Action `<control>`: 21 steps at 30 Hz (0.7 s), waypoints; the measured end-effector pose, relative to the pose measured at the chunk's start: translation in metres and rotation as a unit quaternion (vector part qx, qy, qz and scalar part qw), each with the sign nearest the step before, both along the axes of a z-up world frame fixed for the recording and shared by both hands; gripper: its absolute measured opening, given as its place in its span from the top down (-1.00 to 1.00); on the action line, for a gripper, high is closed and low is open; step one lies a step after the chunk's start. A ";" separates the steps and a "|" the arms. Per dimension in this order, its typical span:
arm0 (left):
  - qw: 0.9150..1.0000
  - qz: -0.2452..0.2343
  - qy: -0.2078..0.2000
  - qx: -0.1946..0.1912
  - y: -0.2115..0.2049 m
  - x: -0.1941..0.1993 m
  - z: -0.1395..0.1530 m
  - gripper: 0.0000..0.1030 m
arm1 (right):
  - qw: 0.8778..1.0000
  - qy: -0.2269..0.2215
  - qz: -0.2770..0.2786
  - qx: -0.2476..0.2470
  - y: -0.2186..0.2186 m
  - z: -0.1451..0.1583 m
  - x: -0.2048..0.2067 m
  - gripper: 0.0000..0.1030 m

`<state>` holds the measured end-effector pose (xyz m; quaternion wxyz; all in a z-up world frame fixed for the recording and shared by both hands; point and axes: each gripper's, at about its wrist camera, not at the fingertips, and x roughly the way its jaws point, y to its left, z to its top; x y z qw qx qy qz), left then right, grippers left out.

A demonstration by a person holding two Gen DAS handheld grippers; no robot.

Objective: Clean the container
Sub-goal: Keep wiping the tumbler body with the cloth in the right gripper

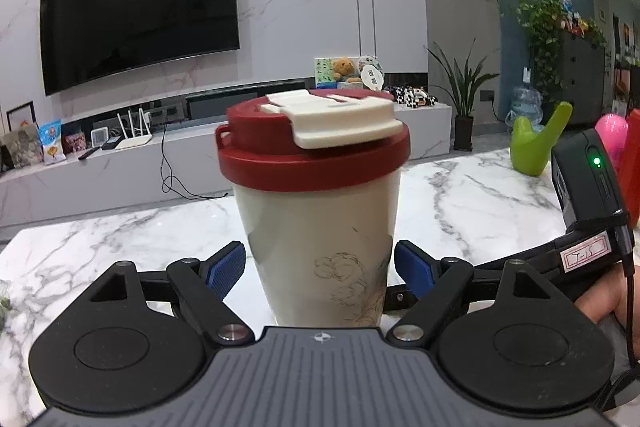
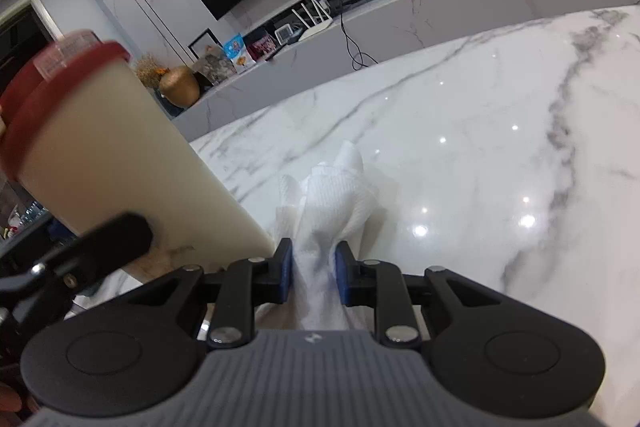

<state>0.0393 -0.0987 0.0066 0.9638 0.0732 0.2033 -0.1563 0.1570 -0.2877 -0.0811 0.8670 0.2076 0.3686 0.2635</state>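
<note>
A cream cup (image 1: pixel 316 227) with a dark red lid (image 1: pixel 312 147) and a white flip tab stands upright on the marble table (image 1: pixel 480 195). My left gripper (image 1: pixel 320 269) has the cup's lower body between its blue pads (image 1: pixel 228 269). A thin gap shows on each side, so it is open. In the right wrist view the same cup (image 2: pixel 120 155) fills the left side. My right gripper (image 2: pixel 314 267) is shut on a crumpled white paper towel (image 2: pixel 336 195). The towel's free end lies on the table (image 2: pixel 480 147), close to the cup's base.
A green bird-shaped ornament (image 1: pixel 536 143) and a pink object (image 1: pixel 610 135) sit at the table's far right. The right gripper's black body (image 1: pixel 588 187) is at the right edge, with a hand below it. Beyond the table are a low TV cabinet (image 1: pixel 280 143) and a wall-mounted TV.
</note>
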 end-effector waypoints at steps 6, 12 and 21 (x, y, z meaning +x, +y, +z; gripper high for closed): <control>1.000 -0.020 0.005 -0.004 0.008 0.003 0.002 -0.48 | 1.000 -0.001 0.005 -0.014 0.001 0.002 -0.005 0.52; 0.999 -0.049 0.019 -0.007 0.018 0.007 0.005 -0.47 | 1.000 0.009 0.015 -0.018 -0.001 0.011 -0.021 0.53; 0.997 -0.068 0.027 -0.010 0.024 0.009 0.006 -0.46 | 1.000 0.010 0.023 -0.014 -0.004 0.020 -0.038 0.53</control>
